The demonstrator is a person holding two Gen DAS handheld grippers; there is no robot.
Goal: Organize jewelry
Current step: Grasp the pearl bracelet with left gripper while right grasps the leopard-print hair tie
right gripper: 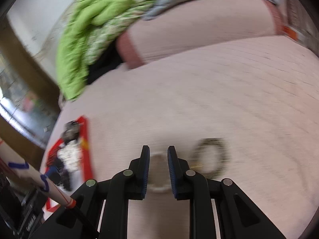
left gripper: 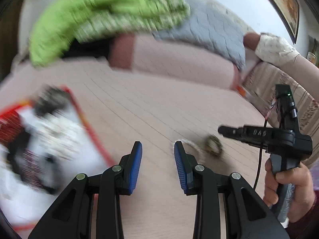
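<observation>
Little of the tidying looked done. Two pieces of jewelry lay loose on the pink bed point(right gripper: 219, 91), well apart from the red-edged box point(left gripper: 59, 131) at the bed's left edge, which already held a dark and white jumble, too smeared to name.

The dark bangle point(right gripper: 211, 155) lay flat, near the bed's front edge. The pale ring point(right gripper: 159, 179), probably a lighter bracelet, though blur hid its make, lay just left of it.

The right hand-held gripper point(right gripper: 158, 171) stood with its jaws a little apart, straddling part of the pale ring; its pads did not appear to press on it. The bangle lay just right of its right finger.

The left hand-held gripper point(left gripper: 158, 163) was spread wider with nothing between its jaws. The jewelry lay just right of it, the box to its left.
</observation>
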